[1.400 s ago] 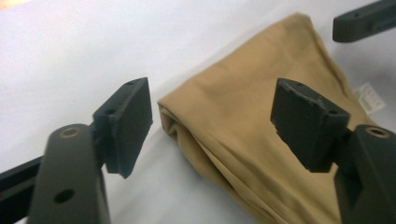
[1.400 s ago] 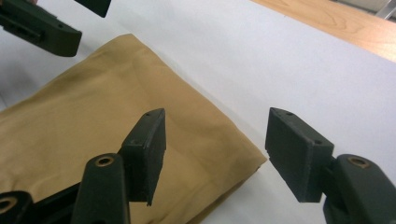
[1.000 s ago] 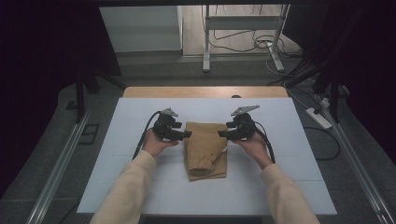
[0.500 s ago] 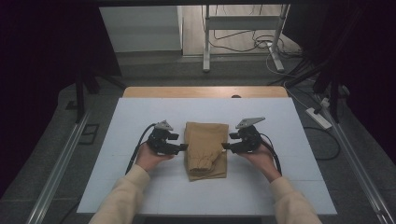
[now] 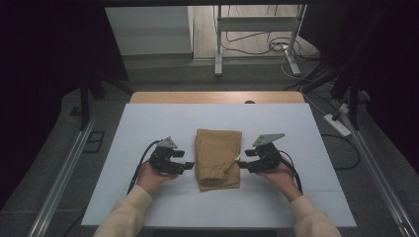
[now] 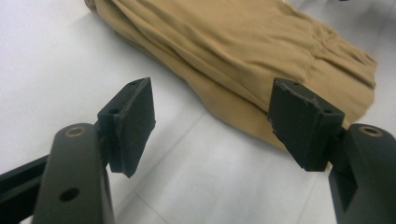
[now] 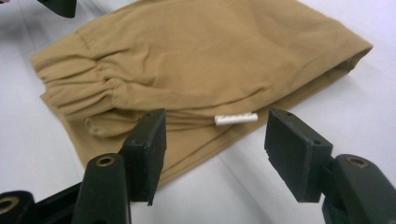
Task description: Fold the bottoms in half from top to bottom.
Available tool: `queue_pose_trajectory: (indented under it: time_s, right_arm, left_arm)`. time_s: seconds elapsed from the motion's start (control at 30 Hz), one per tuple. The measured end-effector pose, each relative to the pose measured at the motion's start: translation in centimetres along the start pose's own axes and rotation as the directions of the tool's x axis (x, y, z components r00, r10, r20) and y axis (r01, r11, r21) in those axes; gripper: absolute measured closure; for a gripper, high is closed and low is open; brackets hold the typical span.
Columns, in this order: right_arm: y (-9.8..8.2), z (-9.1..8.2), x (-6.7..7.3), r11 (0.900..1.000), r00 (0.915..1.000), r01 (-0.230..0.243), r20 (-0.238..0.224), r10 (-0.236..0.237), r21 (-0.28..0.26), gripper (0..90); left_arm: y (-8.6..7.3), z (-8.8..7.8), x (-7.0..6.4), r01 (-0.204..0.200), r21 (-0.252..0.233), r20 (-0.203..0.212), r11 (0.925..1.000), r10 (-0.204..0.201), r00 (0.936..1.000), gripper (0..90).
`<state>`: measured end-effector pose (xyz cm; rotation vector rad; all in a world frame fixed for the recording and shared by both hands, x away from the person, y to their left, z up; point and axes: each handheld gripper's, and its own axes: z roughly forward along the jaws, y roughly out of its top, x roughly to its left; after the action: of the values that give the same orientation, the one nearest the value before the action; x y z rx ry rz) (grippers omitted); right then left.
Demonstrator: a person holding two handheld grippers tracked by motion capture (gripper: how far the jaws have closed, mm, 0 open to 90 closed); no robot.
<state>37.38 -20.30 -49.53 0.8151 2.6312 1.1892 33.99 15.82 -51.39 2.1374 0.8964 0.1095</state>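
Two grippers flank one folded tan-brown knit garment (image 5: 217,159) that lies in the middle of the white table (image 5: 148,118), and your next move hangs on how that bundle sits between them. Its long axis runs away from you toward the far edge of the table, so each long side faces a gripper: the left gripper (image 5: 187,166) stands just beside the garment's left edge, the right gripper (image 5: 240,163) just beside its right edge, and both sit toward the near end of the bundle. From above, your right gripper looks nearer — its tips are almost at the cloth — while the left has a thin strip of bare table before it. Both are open and empty: in the left gripper view the jaws of the left gripper (image 6: 210,119) stand well apart with the garment's (image 6: 243,51) folded edge lying ahead of them, and in the right gripper view the right gripper (image 7: 215,149) frames the layered side edge, where a small white tag (image 7: 236,118) sticks out, with the gathered elastic cuff (image 7: 79,88) off to one side. I judge that either gripper would have to push inward along the table — straight across the short axis — to catch an edge.
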Motion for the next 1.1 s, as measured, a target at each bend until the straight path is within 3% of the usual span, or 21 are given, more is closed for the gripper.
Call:
queue_pose_trajectory:
  time_s: [0.33, 0.63, 1.1]
  right_arm:
    - [-2.3, -2.0, 0.9, 1.0, 1.0, -0.007, 0.006, 0.007, -0.003, 38.5]
    - [-4.9, -4.1, 0.7, 0.999, 0.9992, -0.032, 0.023, 0.032, -0.001, 38.2]
    - [-7.3, -6.4, 0.5, 0.998, 0.9983, -0.053, 0.024, 0.053, -0.025, 38.1]
  left_arm:
    - [-2.5, -1.7, -0.7, 0.01, -0.004, -0.017, 0.9999, -0.01, 0.9998, 31.4]
    - [-4.9, -3.2, -1.1, 0.027, 0.0, -0.025, 0.9996, -0.027, 0.9993, 31.4]
    - [-6.6, -5.0, -1.5, 0.051, -0.033, -0.034, 0.9982, -0.052, 0.9981, 31.0]
